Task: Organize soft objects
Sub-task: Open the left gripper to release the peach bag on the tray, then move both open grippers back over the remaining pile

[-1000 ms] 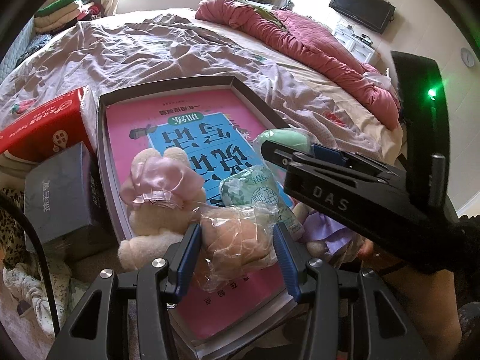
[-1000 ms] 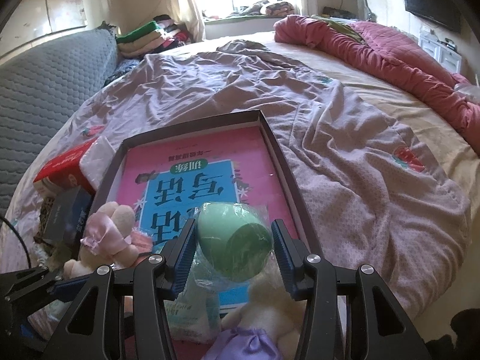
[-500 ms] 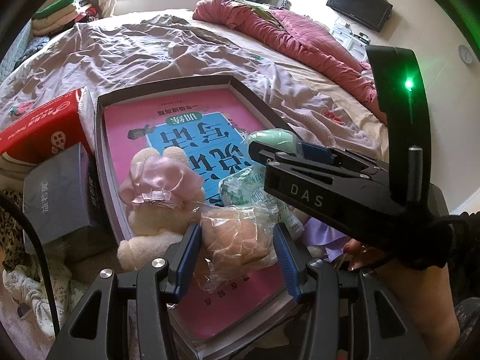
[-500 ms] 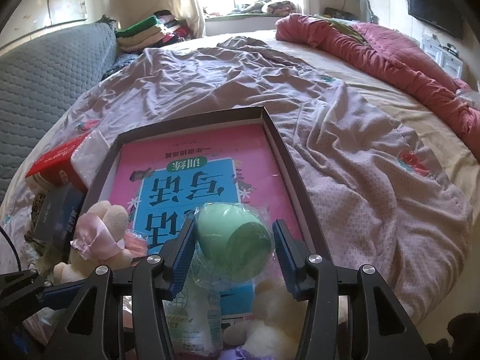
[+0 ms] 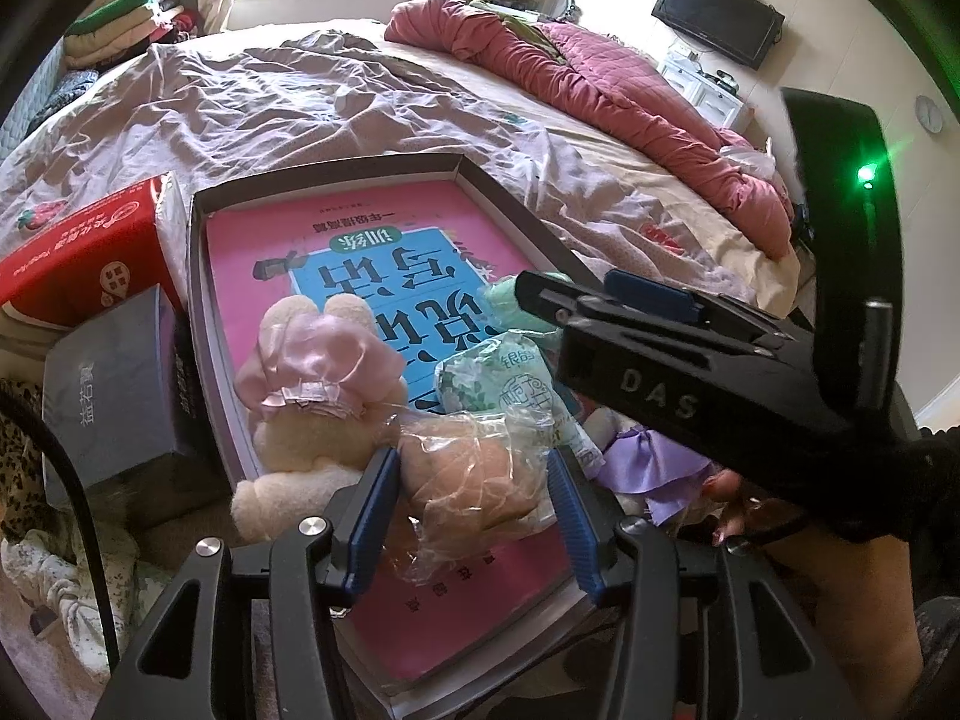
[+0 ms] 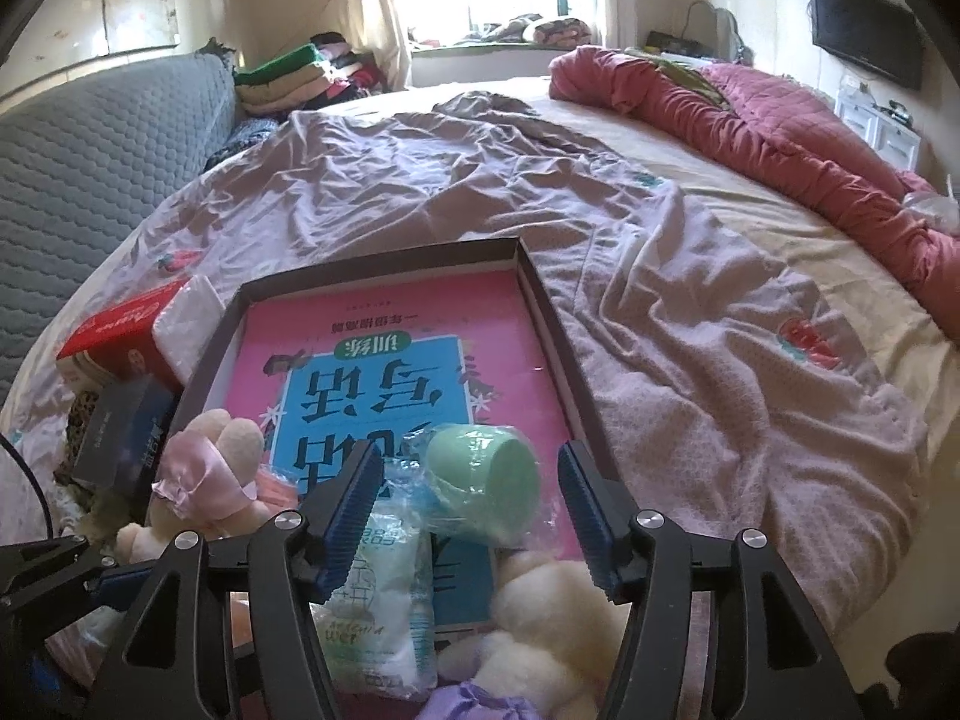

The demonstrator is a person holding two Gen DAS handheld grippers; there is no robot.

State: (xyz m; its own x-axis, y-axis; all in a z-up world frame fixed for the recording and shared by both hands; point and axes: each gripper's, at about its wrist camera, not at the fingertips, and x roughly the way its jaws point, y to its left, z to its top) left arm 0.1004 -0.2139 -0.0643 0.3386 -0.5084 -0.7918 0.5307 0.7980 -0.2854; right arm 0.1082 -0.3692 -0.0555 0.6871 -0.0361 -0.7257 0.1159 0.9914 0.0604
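Rumpled mauve bedspread point(image 6: 456, 180) covers the bed, red quilt point(image 6: 798, 138) bunched far right. Left gripper point(image 5: 471, 507) about half open, blue pads flanking a peach soft toy in clear wrap point(image 5: 474, 486); left pad looks against the wrap, right pad contact unclear. Just left of that claw, a cream plush with pink bow point(image 5: 312, 372), partly over the tray edge. Ahead of it, one green-printed soft pack point(image 5: 504, 384). Right gripper point(image 6: 474, 510) moderately wide, jaws just been opening; green egg-shaped sponge in plastic point(image 6: 486, 486) sits between them, pads clear of it on both sides. Below that claw, a second cream plush with purple bow point(image 6: 540, 630). Count: two plush, one peach toy, one green sponge, one soft pack. One dark shallow tray point(image 6: 540, 306) holds a pink-and-blue book point(image 6: 384, 360), with the soft items lying on it at the near end. Left of the tray, outside it: one red box point(image 5: 84, 264), one grey box point(image 5: 114, 384). Person's hand point(image 5: 744, 510) under the right gripper.
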